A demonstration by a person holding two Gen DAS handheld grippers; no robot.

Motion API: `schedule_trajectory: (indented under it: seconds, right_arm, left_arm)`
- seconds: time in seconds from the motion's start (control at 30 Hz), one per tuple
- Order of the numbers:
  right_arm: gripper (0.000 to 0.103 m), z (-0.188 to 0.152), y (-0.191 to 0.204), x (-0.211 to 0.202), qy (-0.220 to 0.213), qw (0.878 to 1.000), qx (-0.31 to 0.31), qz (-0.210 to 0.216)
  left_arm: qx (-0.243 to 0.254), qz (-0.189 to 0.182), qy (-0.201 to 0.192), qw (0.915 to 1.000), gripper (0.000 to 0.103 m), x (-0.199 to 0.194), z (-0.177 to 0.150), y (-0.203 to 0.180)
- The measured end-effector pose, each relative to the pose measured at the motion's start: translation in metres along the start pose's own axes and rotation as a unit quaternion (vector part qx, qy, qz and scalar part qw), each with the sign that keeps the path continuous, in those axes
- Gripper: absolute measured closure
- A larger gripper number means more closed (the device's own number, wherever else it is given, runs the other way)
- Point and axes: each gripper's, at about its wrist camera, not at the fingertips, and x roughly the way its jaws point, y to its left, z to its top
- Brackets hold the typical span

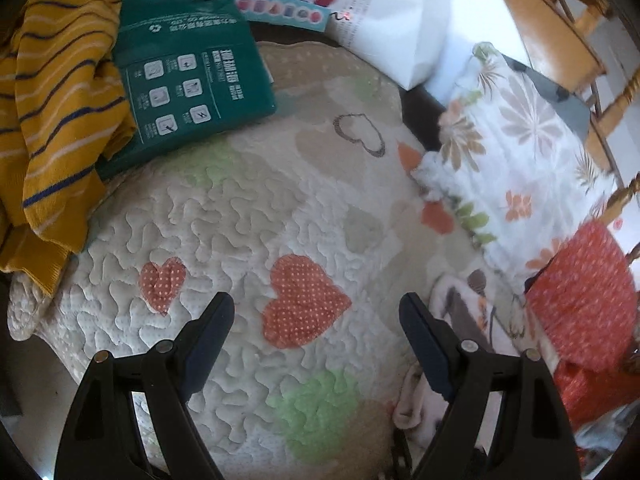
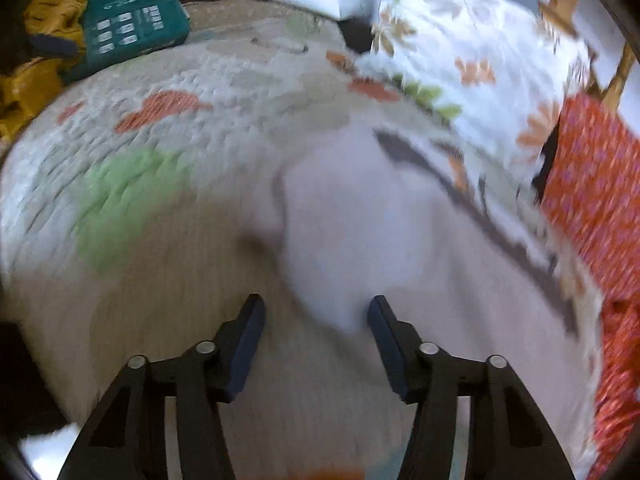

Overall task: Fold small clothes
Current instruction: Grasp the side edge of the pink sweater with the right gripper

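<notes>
A small pale garment with dark trim (image 2: 384, 216) lies spread on the heart-patterned quilt (image 2: 168, 92); the right wrist view is blurred. My right gripper (image 2: 316, 312) is open just above its near edge, and holds nothing. In the left wrist view the same garment (image 1: 476, 312) shows at the lower right, beside the right finger. My left gripper (image 1: 316, 312) is open and empty over the quilt (image 1: 240, 208), near a red dotted heart.
A mustard striped top (image 1: 56, 112) and a green package (image 1: 188, 68) lie at the far left. A floral cloth (image 1: 516, 152) and a red dotted cloth (image 1: 588, 304) lie at the right. A white bag (image 1: 392, 28) stands at the back. Wooden chairs (image 1: 560, 36) stand beyond.
</notes>
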Motion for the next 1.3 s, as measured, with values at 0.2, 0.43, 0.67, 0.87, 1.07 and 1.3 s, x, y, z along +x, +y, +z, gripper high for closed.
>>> schedule_trajectory:
  seconds: [0.2,0.43,0.67,0.87,1.07,1.3]
  right_arm:
    - [0.081,0.047,0.009,0.035,0.026,0.999,0.037,-0.009]
    - [0.091,0.04,-0.062,-0.005,0.0,0.984,0.17,0.059]
    - [0.091,-0.056,-0.24,-0.092,-0.063,0.929,0.365,0.023]
    - [0.091,-0.176,-0.299,-0.075,0.029,0.9,0.434,-0.019]
    - [0.09,-0.217,-0.301,-0.053,0.048,0.887,0.459,0.03]
    - [0.076,-0.214,-0.312,-0.085,0.019,0.892,0.452,-0.006]
  left_arm:
    - [0.007,0.005,-0.002,1.0,0.019,0.002,0.0,-0.004]
    - [0.026,0.009,0.003,0.9996,0.019,0.006,-0.012,-0.023]
    - [0.059,0.005,0.022,0.998,0.019,0.018,-0.039,-0.061]
    - [0.129,-0.008,0.054,0.9901,0.019,0.04,-0.073,-0.117]
    - [0.214,-0.042,0.091,0.9716,0.019,0.06,-0.132,-0.175]
    - [0.313,-0.087,0.127,0.937,0.019,0.077,-0.198,-0.235]
